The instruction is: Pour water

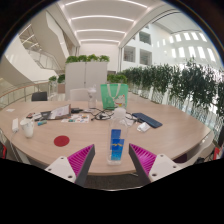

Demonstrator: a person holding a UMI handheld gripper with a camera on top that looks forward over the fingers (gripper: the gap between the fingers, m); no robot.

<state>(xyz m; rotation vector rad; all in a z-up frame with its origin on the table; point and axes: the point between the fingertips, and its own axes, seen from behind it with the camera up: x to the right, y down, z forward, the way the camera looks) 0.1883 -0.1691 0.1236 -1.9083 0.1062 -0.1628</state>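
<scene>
Bright, even light fills the hall, coming from long ceiling strips (100,18) at twelve o'clock and tall windows (188,45) at two o'clock. The windows glare white. Shadows on the wooden table (150,137) are soft and faint. Lines bow hard toward the rim, where detail smears.

Bright atrium, ceiling light strips (101,17), hedge-lined round wooden table (165,122).

blue bottle (116,145) stands between open fingers (80,158).
</scene>
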